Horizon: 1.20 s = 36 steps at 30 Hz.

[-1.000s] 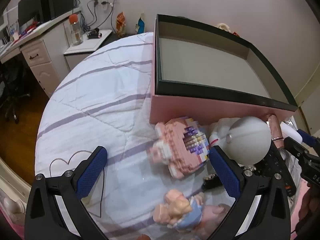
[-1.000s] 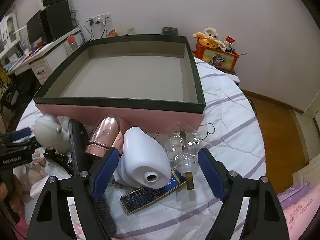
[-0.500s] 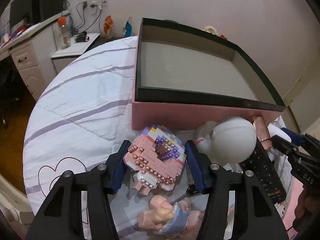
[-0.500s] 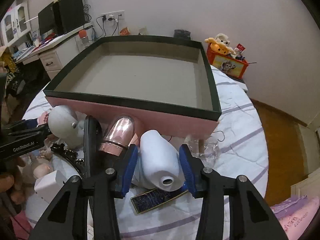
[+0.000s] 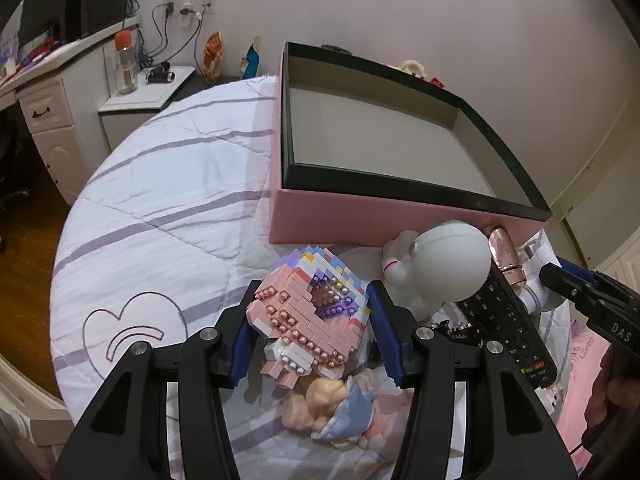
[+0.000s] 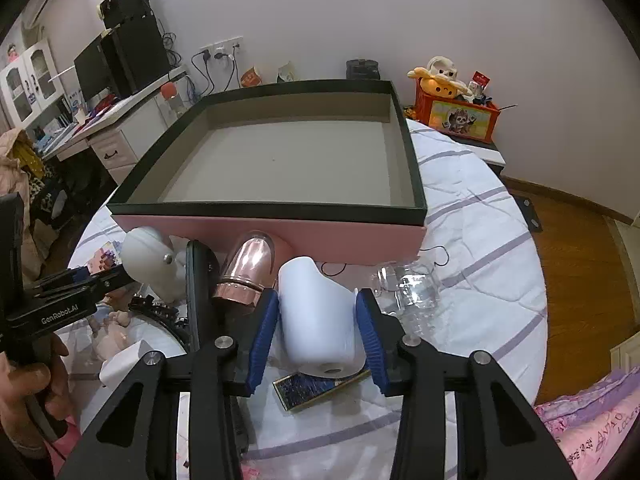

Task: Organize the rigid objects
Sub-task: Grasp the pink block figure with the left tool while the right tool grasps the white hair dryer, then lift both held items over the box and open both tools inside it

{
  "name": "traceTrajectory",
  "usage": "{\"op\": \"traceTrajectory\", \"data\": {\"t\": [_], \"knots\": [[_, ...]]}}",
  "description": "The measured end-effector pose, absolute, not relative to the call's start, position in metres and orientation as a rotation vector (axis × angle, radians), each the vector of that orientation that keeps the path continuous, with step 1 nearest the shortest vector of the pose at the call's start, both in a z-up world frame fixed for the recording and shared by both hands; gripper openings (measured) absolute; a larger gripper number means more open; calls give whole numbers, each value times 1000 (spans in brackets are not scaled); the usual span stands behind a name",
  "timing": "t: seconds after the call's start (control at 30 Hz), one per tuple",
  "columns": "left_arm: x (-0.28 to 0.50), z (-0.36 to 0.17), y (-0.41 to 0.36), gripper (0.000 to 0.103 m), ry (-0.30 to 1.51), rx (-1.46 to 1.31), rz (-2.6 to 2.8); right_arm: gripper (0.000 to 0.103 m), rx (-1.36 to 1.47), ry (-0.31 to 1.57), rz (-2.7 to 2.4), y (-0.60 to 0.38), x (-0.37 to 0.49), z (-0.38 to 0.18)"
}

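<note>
On a quilt-covered bed, the left gripper (image 5: 310, 330), its jaws just closed in, clamps a pink brick-built toy (image 5: 308, 308) near the pink box (image 5: 380, 216), while the right gripper (image 6: 318, 334) has likewise just closed on a white bottle (image 6: 318, 312) lying before the same box. Both picks appear made; next comes lifting each clear over the dark rim without snagging neighbours.

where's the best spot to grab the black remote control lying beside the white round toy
Take the long black remote control across its narrow width near the middle, coming from above. It lies flat with its long sides mostly free. The white round-headed toy crowds its far end, so stay toward the near, button end.
</note>
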State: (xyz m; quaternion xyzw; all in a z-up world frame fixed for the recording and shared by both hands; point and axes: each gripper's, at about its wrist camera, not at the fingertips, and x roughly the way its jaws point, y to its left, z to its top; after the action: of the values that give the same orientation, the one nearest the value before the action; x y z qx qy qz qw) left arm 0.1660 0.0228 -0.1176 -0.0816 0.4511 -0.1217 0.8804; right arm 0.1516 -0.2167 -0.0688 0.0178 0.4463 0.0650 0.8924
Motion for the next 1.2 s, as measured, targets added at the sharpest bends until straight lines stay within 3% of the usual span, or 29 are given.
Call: {"op": "traceTrajectory", "data": {"t": [0.2,0.53,0.9,1.03,1.2], "knots": [[164,-115,27,52,938,-162,-245,41,-30,935,139,-208,156,-73],[165,-114,23,52,939,-142,-249,56,-63,982,144,-207,158,-84],[161,-106,25,52,917,-145,-248,49,92,949,185,-225,143,-74],[159,-99,26,52,898,-140,-250,38,107,928,186,-229,141,-66],[156,-98,25,52,894,-141,-252,41,59,960,191,-220,148,-69]]}}
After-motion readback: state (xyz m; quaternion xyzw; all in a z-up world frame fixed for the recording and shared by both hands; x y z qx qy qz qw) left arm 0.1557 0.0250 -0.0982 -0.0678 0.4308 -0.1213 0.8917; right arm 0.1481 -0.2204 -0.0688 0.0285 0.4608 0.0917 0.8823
